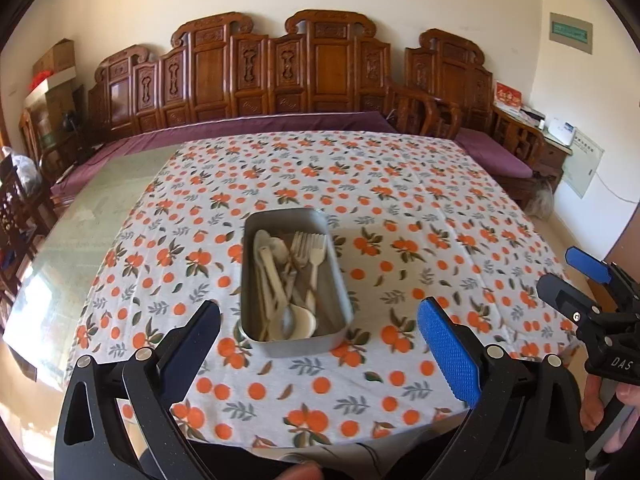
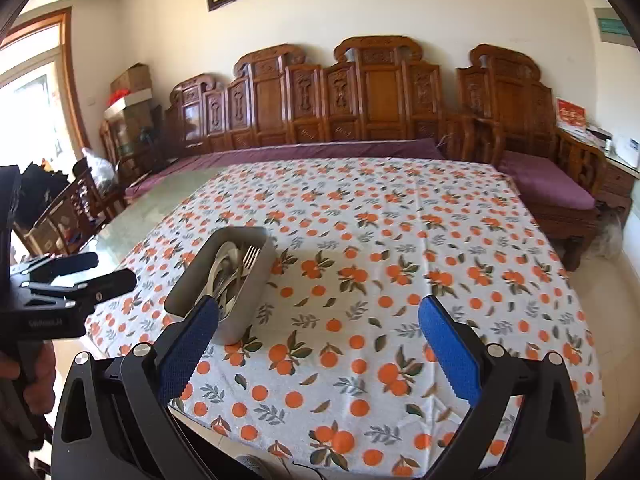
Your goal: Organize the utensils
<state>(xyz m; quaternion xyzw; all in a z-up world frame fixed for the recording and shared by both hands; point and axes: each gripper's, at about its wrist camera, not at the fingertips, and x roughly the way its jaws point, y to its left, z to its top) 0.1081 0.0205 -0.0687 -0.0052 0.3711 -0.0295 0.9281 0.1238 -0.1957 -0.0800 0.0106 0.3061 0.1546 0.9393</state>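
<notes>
The metal tray point(image 1: 295, 280) at 12 o'clock already collects all forks point(image 1: 308, 248) and spoons point(image 1: 298, 320). The left gripper point(image 1: 320, 340) and right gripper point(image 2: 318, 340) both stand wide open, holding nothing, so sorting seems finished.

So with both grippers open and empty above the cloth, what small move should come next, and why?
Probably none beyond easing both away. The left gripper and right gripper hold nothing, the forks and spoons already lie in the metal tin, and no loose utensil shows on the tablecloth.
</notes>
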